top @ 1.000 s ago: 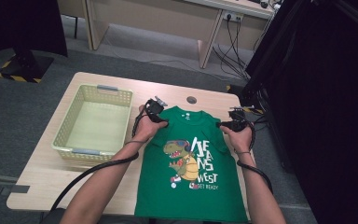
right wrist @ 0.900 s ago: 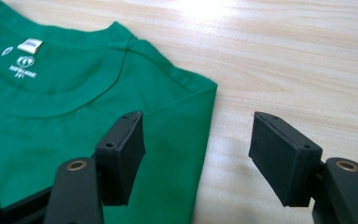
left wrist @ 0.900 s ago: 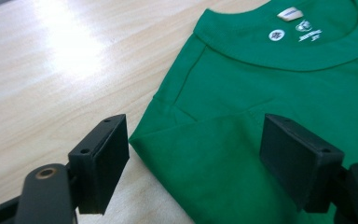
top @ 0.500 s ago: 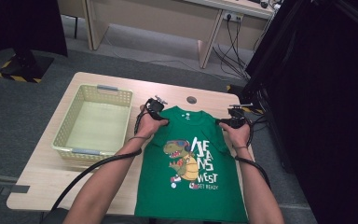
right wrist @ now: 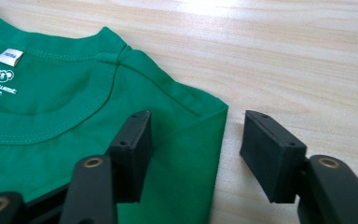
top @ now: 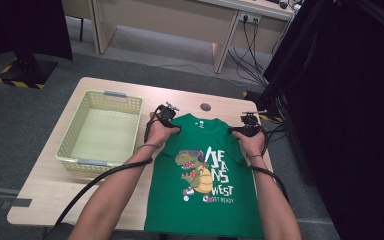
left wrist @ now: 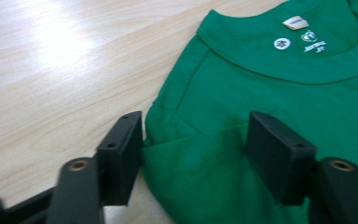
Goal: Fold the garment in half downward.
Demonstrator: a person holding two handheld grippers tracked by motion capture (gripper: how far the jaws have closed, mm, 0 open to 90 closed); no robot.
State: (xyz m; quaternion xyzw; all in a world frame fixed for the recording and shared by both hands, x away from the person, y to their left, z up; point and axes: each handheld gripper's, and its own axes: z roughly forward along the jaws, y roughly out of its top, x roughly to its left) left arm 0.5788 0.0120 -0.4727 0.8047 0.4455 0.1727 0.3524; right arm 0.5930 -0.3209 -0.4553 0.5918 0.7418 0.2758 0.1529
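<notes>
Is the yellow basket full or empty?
Empty. The high view shows the basket with a bare floor inside, while the green shirt lies on the table.

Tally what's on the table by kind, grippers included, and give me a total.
Green T-shirt: 1
Yellow-green basket: 1
Grippers: 2, the left gripper and the right gripper, one at each shoulder of the shirt
Total: 4

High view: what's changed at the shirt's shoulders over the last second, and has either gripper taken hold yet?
Little has moved. The left gripper and right gripper sit at the shoulder corners of the green T-shirt, and both sets of jaws have just been closing, each straddling a shoulder edge. The pads do not yet pinch the cloth, so nothing is held. The shirt stays flat on the table; the basket has not shifted.
</notes>
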